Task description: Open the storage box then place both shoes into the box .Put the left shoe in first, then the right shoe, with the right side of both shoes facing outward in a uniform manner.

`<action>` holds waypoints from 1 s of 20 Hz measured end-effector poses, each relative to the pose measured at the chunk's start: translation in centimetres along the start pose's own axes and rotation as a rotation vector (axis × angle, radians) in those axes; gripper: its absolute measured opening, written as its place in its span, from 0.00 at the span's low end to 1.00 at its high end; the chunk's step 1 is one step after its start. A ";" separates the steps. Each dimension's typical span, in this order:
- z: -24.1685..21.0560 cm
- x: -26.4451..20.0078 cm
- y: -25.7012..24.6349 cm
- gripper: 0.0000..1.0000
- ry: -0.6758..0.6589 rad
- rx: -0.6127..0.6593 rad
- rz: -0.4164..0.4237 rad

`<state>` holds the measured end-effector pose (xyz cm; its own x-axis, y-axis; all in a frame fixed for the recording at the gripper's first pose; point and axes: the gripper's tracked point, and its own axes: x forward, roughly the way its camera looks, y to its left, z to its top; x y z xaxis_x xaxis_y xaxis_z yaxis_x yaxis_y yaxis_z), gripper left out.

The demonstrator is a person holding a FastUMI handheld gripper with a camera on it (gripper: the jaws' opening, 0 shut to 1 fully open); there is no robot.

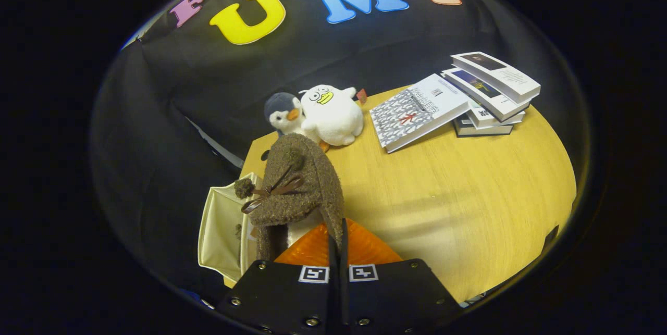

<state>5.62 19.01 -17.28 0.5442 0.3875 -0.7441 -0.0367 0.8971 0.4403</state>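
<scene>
Now tool (337, 241) clamped on shoe (299, 184).

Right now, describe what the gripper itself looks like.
The gripper has two orange ribbed fingers on two black angular blocks. Each block carries a small white square tag with a black pattern near the fingers, and silver screws along its edges. No cables or sleeve are visible.

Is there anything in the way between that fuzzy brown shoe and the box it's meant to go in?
Nothing visible. The tool is shut on the shoe, holding it up right beside the open cream box, with no object between them. The plush toys and books sit well beyond on the table.
</scene>
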 end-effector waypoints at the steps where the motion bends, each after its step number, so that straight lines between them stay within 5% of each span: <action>1: 0.0 0.3 1.6 0.00 -0.003 -0.006 0.015; 10: -2.8 4.0 13.2 0.00 0.011 -0.026 0.125; 20: -3.7 5.4 16.7 0.01 -0.015 -0.024 0.130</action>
<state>4.84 36.84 -15.77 0.5460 0.4979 -0.6738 -0.1275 0.8442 0.5206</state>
